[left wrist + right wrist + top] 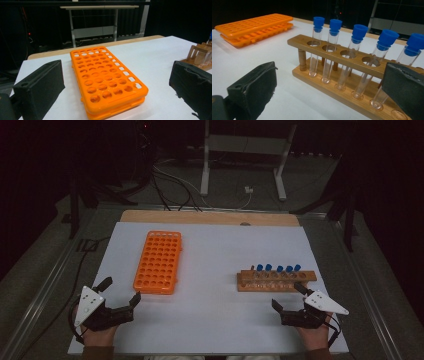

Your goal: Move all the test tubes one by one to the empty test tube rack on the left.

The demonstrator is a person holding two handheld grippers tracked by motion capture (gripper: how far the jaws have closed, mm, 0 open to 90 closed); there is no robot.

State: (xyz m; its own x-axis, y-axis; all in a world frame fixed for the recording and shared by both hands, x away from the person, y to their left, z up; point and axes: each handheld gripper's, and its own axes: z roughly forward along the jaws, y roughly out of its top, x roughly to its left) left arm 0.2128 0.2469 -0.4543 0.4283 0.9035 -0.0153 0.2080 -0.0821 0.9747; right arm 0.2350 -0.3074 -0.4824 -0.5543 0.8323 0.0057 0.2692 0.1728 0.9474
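An empty orange tube rack [158,262] [106,80] [254,25] with many round holes lies flat on the left half of the white table. To the right stands a wooden rack [276,280] [342,75] holding several clear test tubes with blue caps [278,268] [359,31]. My left gripper [121,291] [117,97] rests open at the table's near left, its jaws pointing at the orange rack. My right gripper [288,296] [329,95] rests open at the near right, just before the wooden rack. Nothing is between either pair of jaws.
The white sheet [215,250] covers a wooden tabletop [210,217] whose far edge shows. Beyond it a white metal stand [245,150] and cables [170,185] sit on the dark floor. A wide bare stretch of sheet lies between the two racks.
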